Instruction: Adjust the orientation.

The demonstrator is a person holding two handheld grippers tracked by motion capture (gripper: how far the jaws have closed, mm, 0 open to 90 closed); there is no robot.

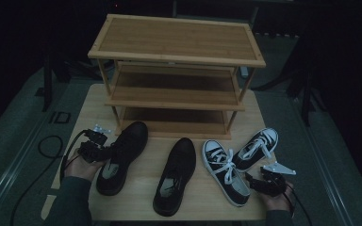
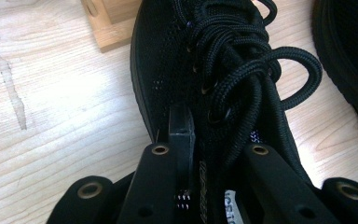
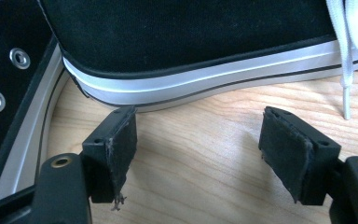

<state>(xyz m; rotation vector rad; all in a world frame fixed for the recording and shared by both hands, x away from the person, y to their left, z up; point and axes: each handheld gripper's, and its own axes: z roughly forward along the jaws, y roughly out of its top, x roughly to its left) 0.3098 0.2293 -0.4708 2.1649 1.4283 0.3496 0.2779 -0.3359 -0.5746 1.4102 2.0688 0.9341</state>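
Observation:
My left gripper [image 1: 95, 147] is at the table's left, shut on the side wall of a black lace-up shoe [image 1: 122, 157] near its opening. In the left gripper view one finger [image 2: 182, 128] presses the outside of the black shoe [image 2: 168, 60]; the other is hidden under the laces. My left gripper [image 2: 209, 140] holds it just behind the laces. My right gripper [image 1: 262, 181] stands open at the front right, beside two black-and-white canvas sneakers [image 1: 226, 173] [image 1: 257, 148]. My right gripper [image 3: 205, 149] has bare wood between its fingers, just short of a sneaker's white sole [image 3: 205, 77].
A three-tier wooden shoe rack [image 1: 176, 70] stands at the back of the small wooden table [image 1: 202, 197]. A second black shoe [image 1: 175, 176] lies in the middle. The rack's foot [image 2: 107, 23] is close ahead of the held shoe. Dark floor surrounds the table.

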